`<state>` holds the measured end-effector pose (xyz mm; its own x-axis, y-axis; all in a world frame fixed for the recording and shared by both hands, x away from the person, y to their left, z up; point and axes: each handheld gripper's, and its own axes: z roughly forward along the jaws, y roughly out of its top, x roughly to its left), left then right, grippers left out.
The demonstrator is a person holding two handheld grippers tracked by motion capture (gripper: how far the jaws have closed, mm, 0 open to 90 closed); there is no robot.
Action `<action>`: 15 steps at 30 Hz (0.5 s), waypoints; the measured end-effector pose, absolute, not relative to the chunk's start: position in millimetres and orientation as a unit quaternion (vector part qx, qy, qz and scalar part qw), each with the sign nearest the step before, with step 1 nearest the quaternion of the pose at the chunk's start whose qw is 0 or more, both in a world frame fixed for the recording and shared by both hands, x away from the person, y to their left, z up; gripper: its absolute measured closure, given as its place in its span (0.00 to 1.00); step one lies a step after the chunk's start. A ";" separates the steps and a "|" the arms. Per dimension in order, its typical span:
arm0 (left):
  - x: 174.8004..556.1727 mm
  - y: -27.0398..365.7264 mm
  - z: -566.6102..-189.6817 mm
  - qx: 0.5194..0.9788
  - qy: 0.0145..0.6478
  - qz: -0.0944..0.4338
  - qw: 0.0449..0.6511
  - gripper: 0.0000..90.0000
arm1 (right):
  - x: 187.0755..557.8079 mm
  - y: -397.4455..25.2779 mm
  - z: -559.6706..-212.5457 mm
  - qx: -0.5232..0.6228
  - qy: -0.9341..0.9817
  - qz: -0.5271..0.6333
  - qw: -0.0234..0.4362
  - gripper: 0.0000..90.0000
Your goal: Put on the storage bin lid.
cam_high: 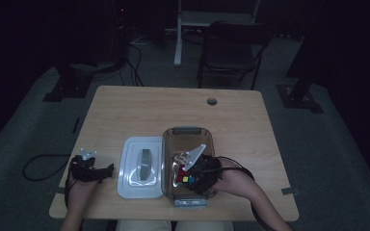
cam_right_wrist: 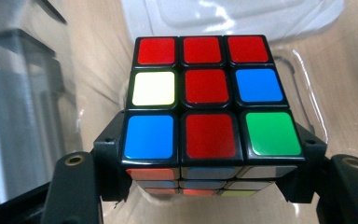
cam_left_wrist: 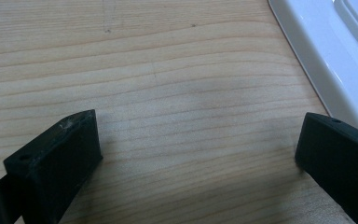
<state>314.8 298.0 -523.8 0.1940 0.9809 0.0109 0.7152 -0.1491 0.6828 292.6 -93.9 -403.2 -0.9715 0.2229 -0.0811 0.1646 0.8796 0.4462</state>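
A Rubik's cube (cam_right_wrist: 207, 105) with a mostly red top face sits between the jaws of my right gripper (cam_right_wrist: 209, 186), which is shut on its sides. In the high view the cube (cam_high: 184, 175) and right gripper (cam_high: 200, 171) are inside a clear plastic container (cam_high: 188, 132) at the table's front centre. The container's white lid (cam_high: 140, 167) lies flat just left of it. My left gripper (cam_high: 92, 172) rests low over the bare wood at the front left, open, with nothing between its fingers (cam_left_wrist: 56, 161); the lid's edge (cam_left_wrist: 335, 60) is just beyond its right jaw.
The wooden table (cam_high: 173, 108) has a cable hole (cam_high: 212, 101) at the back right. A folding chair (cam_high: 233, 50) and desk legs stand beyond the far edge. A cable (cam_high: 38, 166) trails off the left side.
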 end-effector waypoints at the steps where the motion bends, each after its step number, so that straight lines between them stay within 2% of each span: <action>1: 314.8 297.9 -523.9 0.720 0.589 0.237 0.281 0.01 | 293.3 -91.4 -404.2 0.095 0.970 0.215 0.066 0.37; 15: 314.8 298.0 -523.8 0.720 0.589 0.237 0.281 0.01 | 307.1 -63.0 -418.8 0.074 0.988 0.123 0.061 0.37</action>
